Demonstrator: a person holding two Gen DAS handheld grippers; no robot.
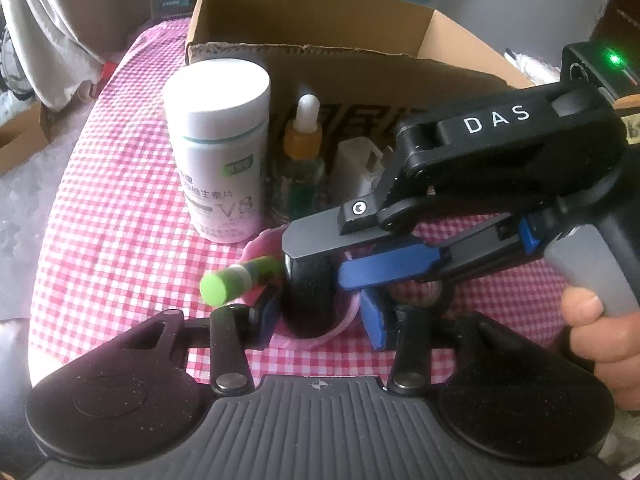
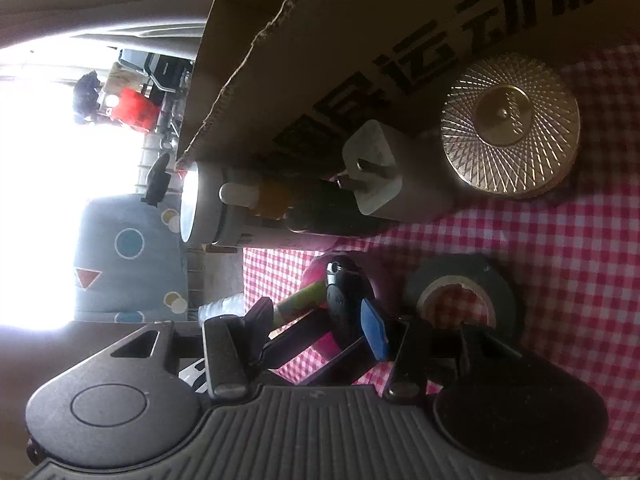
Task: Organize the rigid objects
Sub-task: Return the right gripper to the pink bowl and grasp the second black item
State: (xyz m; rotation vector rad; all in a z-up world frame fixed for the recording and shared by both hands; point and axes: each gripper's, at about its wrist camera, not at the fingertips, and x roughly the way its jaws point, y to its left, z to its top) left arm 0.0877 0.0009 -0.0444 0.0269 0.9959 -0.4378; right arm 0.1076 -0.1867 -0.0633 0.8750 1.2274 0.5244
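A pink cup stands on the checked cloth with a green-capped tube leaning out of it. My left gripper is around the cup with a finger on each side; its grip is hard to judge. My right gripper comes in from the right, turned sideways, shut on a black object that it holds inside the cup. In the right wrist view the black object sits between my right gripper's fingers, with the pink cup behind.
An open cardboard box stands behind. In front of it are a white vitamin bottle, a dropper bottle and a white charger. A gold round tin and a grey tape roll lie to the right.
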